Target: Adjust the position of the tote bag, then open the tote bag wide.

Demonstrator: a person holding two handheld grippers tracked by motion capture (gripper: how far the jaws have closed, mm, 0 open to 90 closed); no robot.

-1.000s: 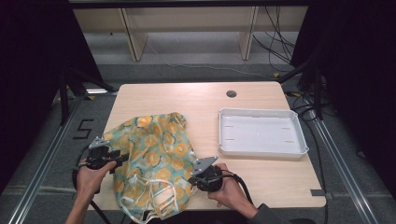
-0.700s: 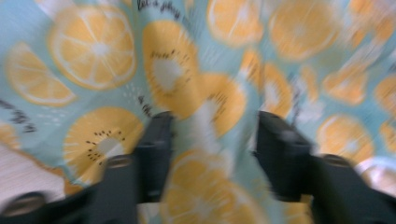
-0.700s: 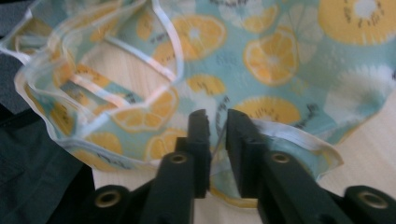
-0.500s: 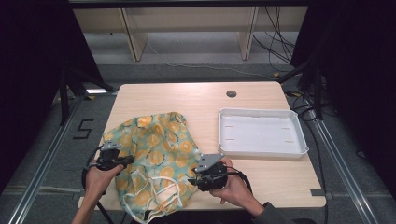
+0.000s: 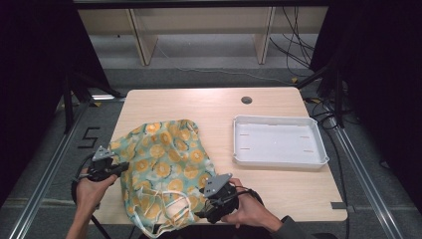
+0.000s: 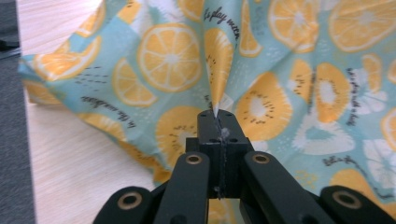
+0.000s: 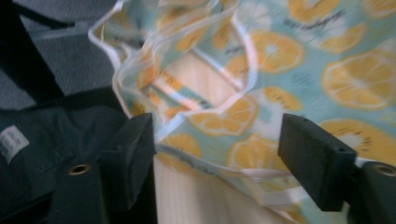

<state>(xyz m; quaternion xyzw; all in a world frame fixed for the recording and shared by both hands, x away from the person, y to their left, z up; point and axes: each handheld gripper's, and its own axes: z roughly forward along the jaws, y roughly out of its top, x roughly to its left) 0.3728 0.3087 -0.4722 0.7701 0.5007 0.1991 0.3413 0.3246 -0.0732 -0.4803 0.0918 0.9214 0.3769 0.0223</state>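
The cloth (image 5: 161,169), teal with orange slices printed on it, lies crumpled on the worktop (image 5: 209,107), well to the left of the tray (image 5: 278,142) and reaching down to the worktop's near edge, where its white straps (image 5: 166,219) hang over.

The left claw (image 5: 118,167) sits at the cloth's left edge, far from the tray. In the left gripper view its jaws are clenched together on a raised fold of the cloth (image 6: 219,60); the fabric rises in a ridge from the pinch at the left claw (image 6: 218,122) and spreads out to both sides.

The right claw (image 5: 209,211) is at the cloth's near right corner, on the side toward the tray but well short of it. Its jaws have just been opening and now stand released and wide apart. In the right gripper view the cloth (image 7: 299,51) and its white straps (image 7: 187,98) lie between and beyond the jaws of the right claw (image 7: 217,149); neither pad presses on the fabric.

The tray is white, apart from the cloth, with bare worktop between them.
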